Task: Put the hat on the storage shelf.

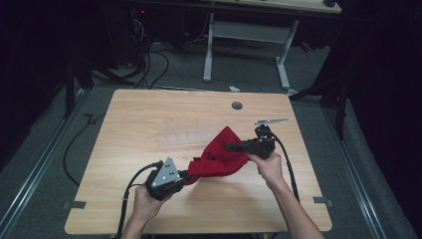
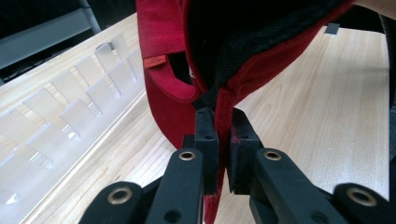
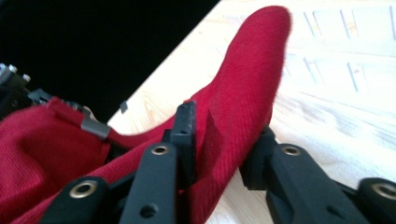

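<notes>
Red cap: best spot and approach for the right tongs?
Judging by its pose, grip the red cap at the brim, from the table's right side. The brim is a flat flap sticking out free, thin enough to slip between the right tongs. The left tongs already pinch the opposite edge.

Bright tabletop, dark surroundings, soft close-ups

No text legible anywhere. Small orange label (image 2: 156,61) sits inside the red cap (image 2: 163,28); its print is too blurred to read.
</notes>
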Demonstrator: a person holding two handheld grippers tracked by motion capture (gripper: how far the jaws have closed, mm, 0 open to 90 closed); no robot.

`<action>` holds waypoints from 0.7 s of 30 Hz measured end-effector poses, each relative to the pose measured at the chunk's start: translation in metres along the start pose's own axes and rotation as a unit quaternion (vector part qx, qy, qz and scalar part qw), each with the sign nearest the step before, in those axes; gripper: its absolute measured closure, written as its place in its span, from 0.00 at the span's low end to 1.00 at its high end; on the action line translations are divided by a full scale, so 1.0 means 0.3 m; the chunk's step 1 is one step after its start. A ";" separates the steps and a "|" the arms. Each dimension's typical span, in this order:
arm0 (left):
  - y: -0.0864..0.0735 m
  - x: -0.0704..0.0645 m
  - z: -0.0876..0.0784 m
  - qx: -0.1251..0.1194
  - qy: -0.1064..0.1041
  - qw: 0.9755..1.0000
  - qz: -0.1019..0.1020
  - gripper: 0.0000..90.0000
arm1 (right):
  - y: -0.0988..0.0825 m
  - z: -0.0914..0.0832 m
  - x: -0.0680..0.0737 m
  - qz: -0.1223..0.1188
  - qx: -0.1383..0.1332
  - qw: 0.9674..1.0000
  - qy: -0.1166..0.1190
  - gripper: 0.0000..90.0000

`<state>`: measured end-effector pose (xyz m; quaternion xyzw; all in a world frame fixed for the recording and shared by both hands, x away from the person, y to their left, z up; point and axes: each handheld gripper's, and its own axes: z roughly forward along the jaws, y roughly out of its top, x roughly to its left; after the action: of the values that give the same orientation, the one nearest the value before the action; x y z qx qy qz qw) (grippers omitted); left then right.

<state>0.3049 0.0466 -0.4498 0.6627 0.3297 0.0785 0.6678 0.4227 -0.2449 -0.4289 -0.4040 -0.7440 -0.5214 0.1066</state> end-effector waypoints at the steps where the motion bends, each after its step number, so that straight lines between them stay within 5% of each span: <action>1: 0.001 -0.002 0.000 0.001 -0.001 1.000 0.000 0.95 | 0.000 -0.004 0.000 0.003 -0.004 1.000 -0.002 0.74; 6: 0.001 -0.002 -0.004 0.008 0.009 1.000 0.009 0.95 | 0.003 -0.042 -0.016 0.011 -0.045 0.999 -0.017 0.63; 14: 0.021 0.004 -0.014 0.005 0.017 1.000 0.009 0.95 | -0.019 -0.124 -0.025 0.003 -0.114 0.991 -0.072 0.55; 21: 0.034 0.034 -0.037 -0.016 0.030 0.999 -0.013 0.95 | -0.032 -0.172 -0.028 -0.001 -0.142 0.986 -0.084 0.52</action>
<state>0.3101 0.0627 -0.4426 0.6451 0.3572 0.0951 0.6688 0.4076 -0.2948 -0.4180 -0.4566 -0.6693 -0.5860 -0.0156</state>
